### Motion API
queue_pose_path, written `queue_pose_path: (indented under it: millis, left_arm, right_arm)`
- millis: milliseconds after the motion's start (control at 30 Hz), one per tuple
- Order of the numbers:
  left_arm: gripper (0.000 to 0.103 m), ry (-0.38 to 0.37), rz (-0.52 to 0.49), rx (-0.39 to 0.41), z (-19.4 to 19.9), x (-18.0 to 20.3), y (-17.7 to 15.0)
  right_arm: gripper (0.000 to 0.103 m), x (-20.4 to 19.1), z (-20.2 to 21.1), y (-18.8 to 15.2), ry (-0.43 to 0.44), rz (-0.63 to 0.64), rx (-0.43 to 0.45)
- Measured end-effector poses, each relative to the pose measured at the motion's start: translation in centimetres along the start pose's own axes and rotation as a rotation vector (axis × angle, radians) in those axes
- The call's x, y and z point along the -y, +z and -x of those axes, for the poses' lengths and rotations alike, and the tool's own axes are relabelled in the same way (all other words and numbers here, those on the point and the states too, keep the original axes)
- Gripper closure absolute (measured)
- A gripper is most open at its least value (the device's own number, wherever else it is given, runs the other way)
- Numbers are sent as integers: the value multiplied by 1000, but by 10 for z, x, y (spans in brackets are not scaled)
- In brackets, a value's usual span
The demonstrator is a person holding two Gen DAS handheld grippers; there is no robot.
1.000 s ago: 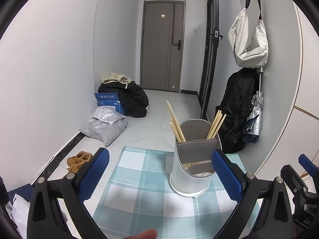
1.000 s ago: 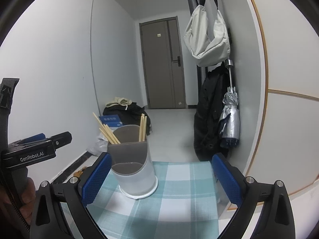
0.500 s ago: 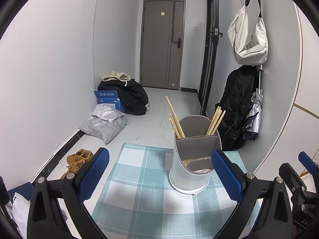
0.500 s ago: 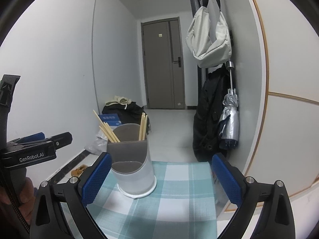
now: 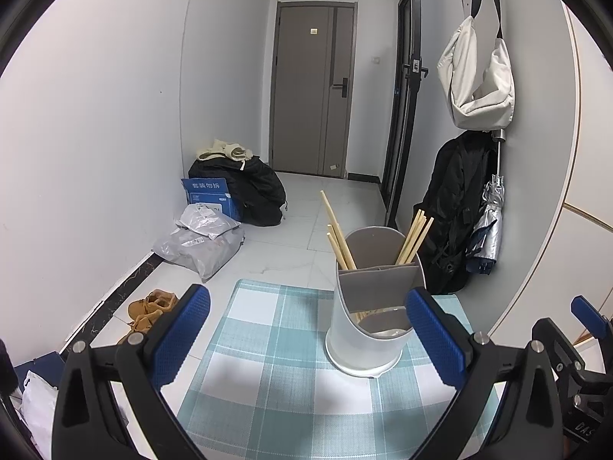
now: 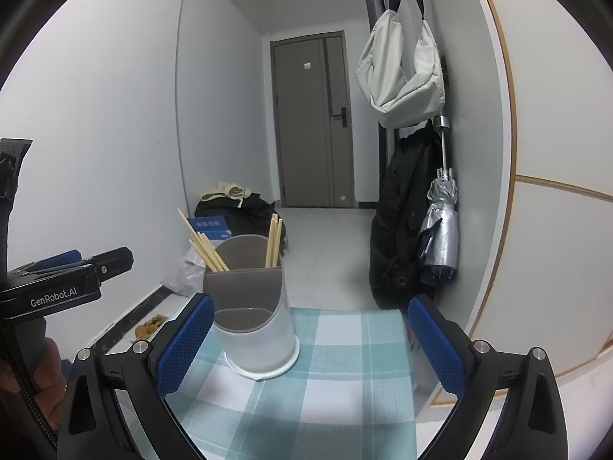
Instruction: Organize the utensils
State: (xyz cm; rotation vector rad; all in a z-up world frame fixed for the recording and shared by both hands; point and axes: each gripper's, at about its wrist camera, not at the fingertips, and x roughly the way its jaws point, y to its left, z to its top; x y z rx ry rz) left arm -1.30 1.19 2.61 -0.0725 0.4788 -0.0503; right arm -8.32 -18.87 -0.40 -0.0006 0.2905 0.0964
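Your left gripper (image 5: pixel 306 339) gaped wide and empty, your right gripper (image 6: pixel 306 341) likewise, white-and-grey cylindrical plastic utensil holder (image 5: pixel 373 306) stood upright on teal checked tablecloth (image 5: pixel 276 375), wooden chopsticks (image 5: pixel 339 237) in its rear compartment.

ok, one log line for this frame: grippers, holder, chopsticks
left gripper: open, empty | right gripper: open, empty | utensil holder: upright on checked cloth | chopsticks: in holder's rear compartment

We see even, cool indoor light, a soft shadow on the checked cloth (image 5: pixel 291 375), sharp focus throughout, strong fisheye bending and black vignette at every edge
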Motion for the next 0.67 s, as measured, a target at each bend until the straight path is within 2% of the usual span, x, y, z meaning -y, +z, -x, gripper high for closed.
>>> queue_pose_path:
  millis: [333,667]
  left_arm:
    - [2,2,19,-16,-2,-2,-2]
    - [2,3,23,0,1,-3,-2]
  right_arm:
    - [1,2,-1,-1,-7,-3,-8]
    - [0,2,-5,-3,-4,-5,-25]
